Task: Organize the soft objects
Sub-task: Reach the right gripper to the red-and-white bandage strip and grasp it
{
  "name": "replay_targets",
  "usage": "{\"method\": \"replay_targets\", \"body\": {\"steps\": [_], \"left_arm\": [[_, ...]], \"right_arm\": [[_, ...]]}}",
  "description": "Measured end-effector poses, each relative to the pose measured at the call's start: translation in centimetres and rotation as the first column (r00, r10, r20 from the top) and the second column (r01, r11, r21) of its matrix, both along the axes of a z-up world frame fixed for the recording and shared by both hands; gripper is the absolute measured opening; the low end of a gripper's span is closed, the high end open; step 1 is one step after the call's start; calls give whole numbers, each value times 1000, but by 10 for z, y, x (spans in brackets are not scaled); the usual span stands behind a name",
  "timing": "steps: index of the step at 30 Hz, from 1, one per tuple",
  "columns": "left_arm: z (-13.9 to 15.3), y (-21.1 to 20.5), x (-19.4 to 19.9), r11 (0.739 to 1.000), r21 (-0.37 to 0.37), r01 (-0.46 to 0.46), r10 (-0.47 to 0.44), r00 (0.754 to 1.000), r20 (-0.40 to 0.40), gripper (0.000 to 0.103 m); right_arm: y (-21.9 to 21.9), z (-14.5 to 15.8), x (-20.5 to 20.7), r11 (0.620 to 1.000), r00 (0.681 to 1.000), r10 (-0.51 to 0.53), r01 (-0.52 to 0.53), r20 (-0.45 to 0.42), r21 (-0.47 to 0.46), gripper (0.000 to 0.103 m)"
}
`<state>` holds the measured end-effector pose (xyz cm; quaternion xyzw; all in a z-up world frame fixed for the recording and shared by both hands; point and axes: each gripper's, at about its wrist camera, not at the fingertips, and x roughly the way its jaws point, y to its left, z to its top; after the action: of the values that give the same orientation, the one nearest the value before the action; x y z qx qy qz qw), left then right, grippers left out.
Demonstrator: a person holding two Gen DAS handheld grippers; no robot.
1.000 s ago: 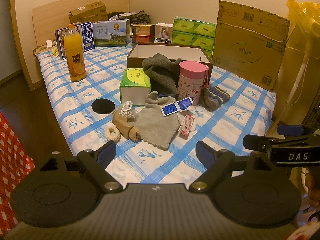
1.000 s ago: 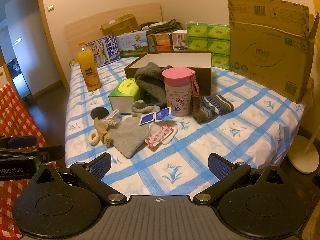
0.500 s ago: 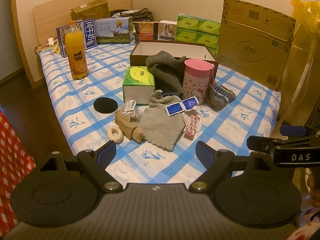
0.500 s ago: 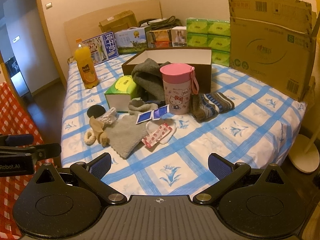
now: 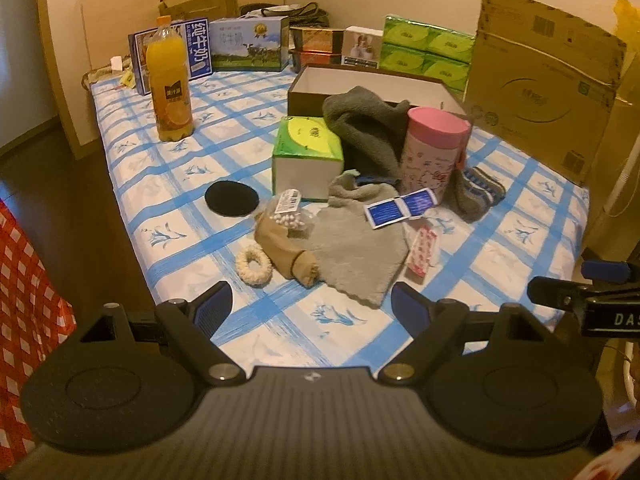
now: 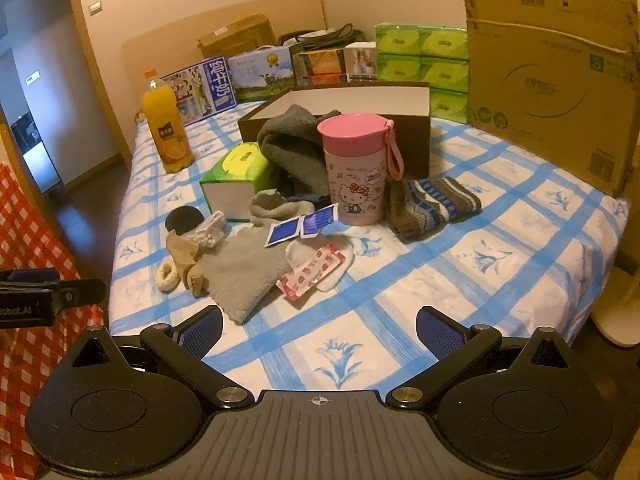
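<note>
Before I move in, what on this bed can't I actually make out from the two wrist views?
- Floor of the brown box: both views, near wall and dark grey towel draped over its rim hide it.
- Blue item behind the pink cup: mostly covered.
- Print on the packet: too small.
- What lies under the light grey cloth: hidden.

You've brought both tongs, left (image 5: 311,307) and right (image 6: 319,328), closer over the bed (image 6: 460,280); the clutter looms larger.

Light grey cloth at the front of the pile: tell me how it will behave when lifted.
The light grey cloth lies flat and rumpled, so it probably droops limply. The blue card rests on its far edge and may slide off. It looks fluffy, likely light and easy to pinch.
</note>
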<state>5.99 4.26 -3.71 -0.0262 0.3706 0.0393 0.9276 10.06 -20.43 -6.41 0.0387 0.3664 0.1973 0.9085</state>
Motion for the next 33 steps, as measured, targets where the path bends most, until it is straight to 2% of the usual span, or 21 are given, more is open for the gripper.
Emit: {"method": "replay_targets", "body": {"steps": [7, 14, 19, 24, 28, 33], "left_arm": [[-17, 12, 22, 1000, 10, -14, 14, 1000, -17, 84], [-37, 20, 45, 1000, 5, -16, 16, 999, -38, 83], [-52, 24, 61, 1000, -3, -16, 16, 998, -60, 80], [-62, 26, 72, 1000, -2, -19, 18, 997, -74, 79], [-70, 26, 79, 1000, 8, -16, 17, 996, -83, 79], [-79, 27, 87, 1000, 1, -17, 17, 995, -94, 78]], "right_arm": [[7, -17, 24, 1000, 1000, 1, -1, -20, 2, 96], [12, -37, 46, 1000, 999, -6, 6, -54, 8, 93], [23, -52, 62, 1000, 997, 14, -13, -74, 5, 79], [40, -64, 73, 999, 997, 39, -39, -71, 1, 71], [59, -75, 78, 995, 996, 81, -83, -31, -63, 61], [82, -91, 77, 974, 990, 133, -122, 47, -191, 56]]}}
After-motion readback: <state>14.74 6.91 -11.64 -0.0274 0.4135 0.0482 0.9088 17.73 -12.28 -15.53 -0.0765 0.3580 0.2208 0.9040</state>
